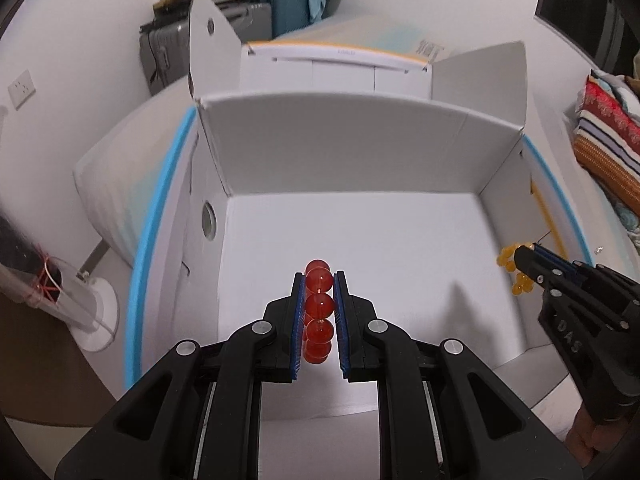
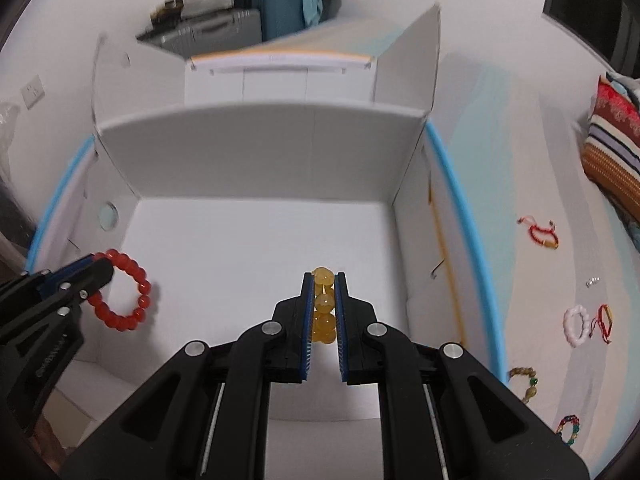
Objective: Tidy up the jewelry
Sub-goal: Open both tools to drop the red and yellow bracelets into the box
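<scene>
My left gripper is shut on a red bead bracelet and holds it over the open white box. In the right wrist view the left gripper shows at the left with the red bracelet hanging from it. My right gripper is shut on a yellow bead bracelet, also above the box floor. In the left wrist view the right gripper enters from the right with the yellow bracelet.
Several more bracelets lie on the white surface right of the box: a red cord one, a white bead one, a brown one and a multicoloured one. A striped cushion is at far right. Suitcases stand behind.
</scene>
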Available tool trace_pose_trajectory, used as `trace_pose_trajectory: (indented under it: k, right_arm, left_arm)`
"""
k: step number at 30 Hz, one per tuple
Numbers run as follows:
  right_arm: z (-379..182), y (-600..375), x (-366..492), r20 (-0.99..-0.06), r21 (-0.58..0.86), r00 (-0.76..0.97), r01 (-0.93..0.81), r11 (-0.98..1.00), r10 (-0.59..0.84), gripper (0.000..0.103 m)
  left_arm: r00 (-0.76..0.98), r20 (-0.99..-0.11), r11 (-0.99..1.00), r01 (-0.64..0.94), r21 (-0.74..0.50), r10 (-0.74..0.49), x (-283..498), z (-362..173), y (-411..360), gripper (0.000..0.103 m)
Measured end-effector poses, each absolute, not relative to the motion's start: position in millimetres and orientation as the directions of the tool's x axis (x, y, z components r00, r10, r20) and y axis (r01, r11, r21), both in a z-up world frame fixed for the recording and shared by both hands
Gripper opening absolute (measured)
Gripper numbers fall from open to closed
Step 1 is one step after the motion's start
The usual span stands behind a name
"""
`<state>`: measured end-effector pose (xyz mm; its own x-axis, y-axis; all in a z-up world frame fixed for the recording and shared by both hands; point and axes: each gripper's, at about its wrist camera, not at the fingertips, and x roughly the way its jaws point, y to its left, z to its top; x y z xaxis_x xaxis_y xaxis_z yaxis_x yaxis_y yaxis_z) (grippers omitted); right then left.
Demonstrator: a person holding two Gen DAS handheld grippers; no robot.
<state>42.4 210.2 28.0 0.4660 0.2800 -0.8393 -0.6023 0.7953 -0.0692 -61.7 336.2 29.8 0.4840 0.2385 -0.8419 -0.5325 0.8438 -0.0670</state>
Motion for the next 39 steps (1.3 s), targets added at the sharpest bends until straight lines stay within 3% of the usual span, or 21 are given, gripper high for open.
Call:
trace_pose_trajectory:
  k: [8, 19, 22, 27, 30, 34, 36, 39]
  right_arm:
    - [3.5, 214.4, 46.8, -0.882, -0.064, 0.409, -0.595, 0.801, 0.233, 0.009]
    - [1.4, 217.1, 48.0, -0.889, -0.064, 0.399, -0.596, 0.800, 0.226, 0.011]
    - [8.5, 215.5, 44.0, -0.882, -0.054, 0.404, -0.596, 0.801, 0.241, 0.029]
    - [37.9, 206.5, 34.6, -0.845, -0.031, 0.445, -0.596, 0.802, 0.298, 0.061]
    - [61.3, 191.5, 28.7, -0.806, -0.019, 0.490, -0.583, 0.812, 0.333, 0.079]
    - [91.4, 166.5, 27.9, -0.755, -0.032, 0.561, -0.549, 0.835, 0.340, 0.087]
    - [101.1, 155.7, 28.9, -0.740, -0.030, 0.578, -0.538, 0.842, 0.343, 0.093]
    - [112.8, 138.1, 30.6, -0.722, -0.041, 0.604, -0.523, 0.851, 0.337, 0.094]
  left_arm:
    - [0.446, -0.873, 0.845, -0.528, -0.079, 0.196, -55.9, 9.9, 340.3, 0.013]
    - [0.431, -0.872, 0.840, -0.541, -0.043, 0.233, -51.4, 9.7, 336.9, 0.014]
    - [0.430, -0.867, 0.836, -0.548, -0.029, 0.252, -53.6, 15.7, 332.6, 0.018]
    - [0.464, -0.835, 0.821, -0.570, -0.026, 0.296, -62.9, 37.3, 330.1, 0.052]
    - [0.493, -0.808, 0.820, -0.573, -0.023, 0.322, -69.0, 51.6, 325.6, 0.064]
    - [0.536, -0.777, 0.830, -0.557, -0.029, 0.332, -72.1, 69.9, 312.2, 0.077]
    - [0.557, -0.760, 0.838, -0.546, -0.030, 0.336, -72.4, 77.5, 304.8, 0.092]
    - [0.582, -0.735, 0.851, -0.525, -0.014, 0.347, -71.3, 90.4, 287.3, 0.095]
